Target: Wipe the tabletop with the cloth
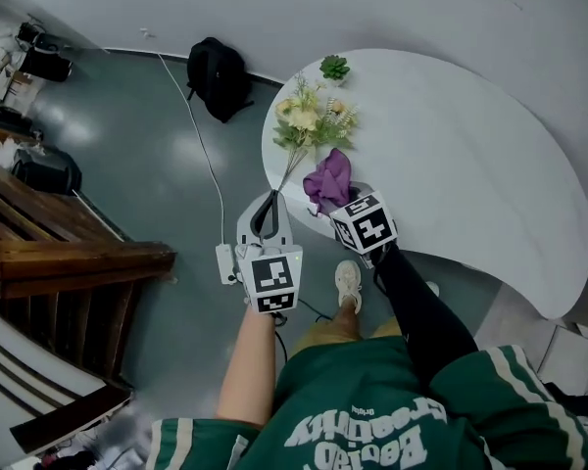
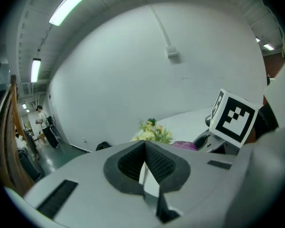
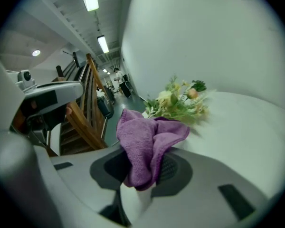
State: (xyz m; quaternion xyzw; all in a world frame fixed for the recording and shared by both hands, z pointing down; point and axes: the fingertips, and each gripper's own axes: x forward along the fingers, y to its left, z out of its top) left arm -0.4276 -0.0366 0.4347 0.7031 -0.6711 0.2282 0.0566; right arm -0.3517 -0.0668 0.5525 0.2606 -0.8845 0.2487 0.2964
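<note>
Room: I am looking down on a grey floor (image 1: 127, 164), with wooden stairs (image 1: 59, 258) rising at far left and a black backpack (image 1: 220, 76) lying by the wall
Left gripper (image 1: 269, 202): I am holding it off the table's near-left edge, over the floor; its jaws are pressing together and I am making out nothing between them
Bouquet (image 1: 309, 120): it is lying on the tabletop's left end, stems pointing toward the left gripper, with a small potted plant (image 1: 334, 68) sitting just behind it
Cloth (image 1: 329, 176): purple, it is bunching up out of the right gripper, just beside the bouquet
Right gripper (image 1: 338, 204): its jaws are clamping a gathered fold of the cloth at the table's near edge
Table (image 1: 470, 164): its white, curved top is stretching away to the right
Handling: I am judging the cloth light, soft and floppy, so pinching a thick fold, as now, is suiting it; it is probably needing pressing flat to wipe
Risk: I am expecting the bouquet to snag early strokes
</note>
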